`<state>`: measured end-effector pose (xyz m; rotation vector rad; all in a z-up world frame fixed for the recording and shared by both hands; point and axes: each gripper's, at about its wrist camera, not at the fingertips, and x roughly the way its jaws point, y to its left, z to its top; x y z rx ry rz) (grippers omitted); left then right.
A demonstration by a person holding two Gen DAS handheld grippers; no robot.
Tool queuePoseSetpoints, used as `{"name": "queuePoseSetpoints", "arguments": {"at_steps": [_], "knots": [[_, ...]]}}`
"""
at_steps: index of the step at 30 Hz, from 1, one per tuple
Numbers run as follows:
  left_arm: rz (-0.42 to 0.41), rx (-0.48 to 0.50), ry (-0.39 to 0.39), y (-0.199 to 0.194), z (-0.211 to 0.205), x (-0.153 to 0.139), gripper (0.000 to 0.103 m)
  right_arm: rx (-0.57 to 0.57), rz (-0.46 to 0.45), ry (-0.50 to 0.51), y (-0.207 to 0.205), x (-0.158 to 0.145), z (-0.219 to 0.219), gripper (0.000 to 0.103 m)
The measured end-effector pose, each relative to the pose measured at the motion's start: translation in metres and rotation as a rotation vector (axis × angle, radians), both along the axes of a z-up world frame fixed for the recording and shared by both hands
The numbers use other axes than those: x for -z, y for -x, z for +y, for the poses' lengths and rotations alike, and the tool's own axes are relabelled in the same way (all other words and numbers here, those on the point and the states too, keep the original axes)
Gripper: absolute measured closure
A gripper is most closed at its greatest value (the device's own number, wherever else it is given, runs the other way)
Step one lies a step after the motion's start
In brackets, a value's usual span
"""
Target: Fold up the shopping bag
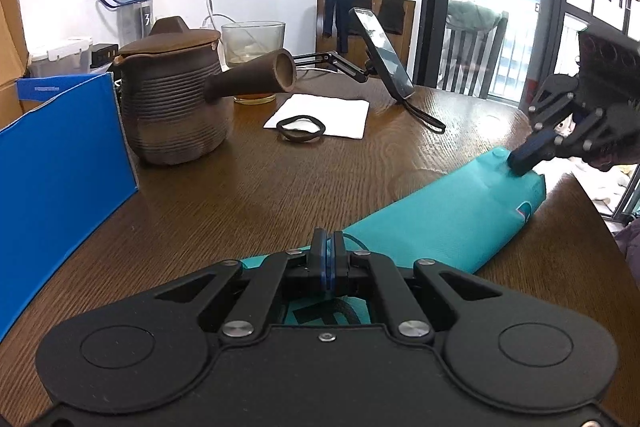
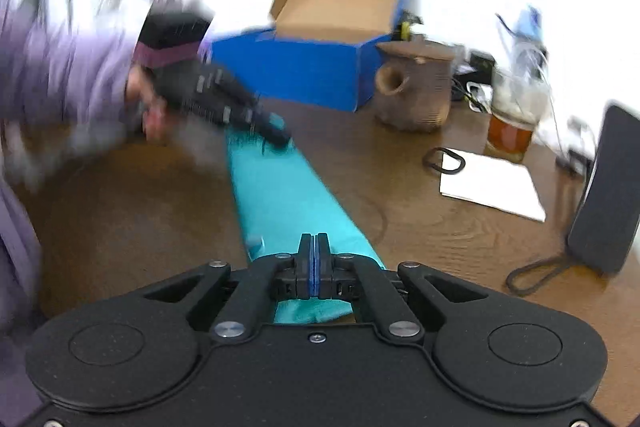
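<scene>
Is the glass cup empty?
No, the glass cup holds brown liquid in its lower part, seen in the right wrist view.

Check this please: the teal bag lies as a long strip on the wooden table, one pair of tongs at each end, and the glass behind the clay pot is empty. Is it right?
One point is wrong: the glass holds amber liquid, as the right wrist view shows. The rest stands: the teal bag lies as a strip on the wooden table, behind the clay pot.
</scene>
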<state>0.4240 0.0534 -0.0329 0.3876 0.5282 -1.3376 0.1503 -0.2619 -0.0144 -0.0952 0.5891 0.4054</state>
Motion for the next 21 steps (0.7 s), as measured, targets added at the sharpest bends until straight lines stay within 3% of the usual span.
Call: {"name": "queuePoseSetpoints", "arguments": {"at_steps": [3, 8, 12, 17, 21], "knots": [[0.009, 0.007, 0.0, -0.002, -0.001, 0.0, 0.098, -0.029, -0.003, 0.02, 0.009, 0.004, 0.0, 0.103], [0.012, 0.007, 0.003, -0.002, 0.0, 0.0, 0.098, -0.041, -0.034, 0.158, 0.015, 0.013, 0.017, 0.103], [0.006, 0.002, 0.006, -0.001, 0.001, 0.001, 0.098, -0.056, -0.022, 0.202, 0.005, 0.003, 0.027, 0.102], [-0.001, -0.001, -0.003, 0.001, -0.001, -0.001, 0.099, -0.096, 0.064, 0.198, -0.049, -0.004, 0.048, 0.102], [-0.004, -0.049, -0.008, 0.006, -0.003, -0.002, 0.099, -0.04, 0.107, 0.215, -0.09, -0.005, 0.071, 0.103]]}}
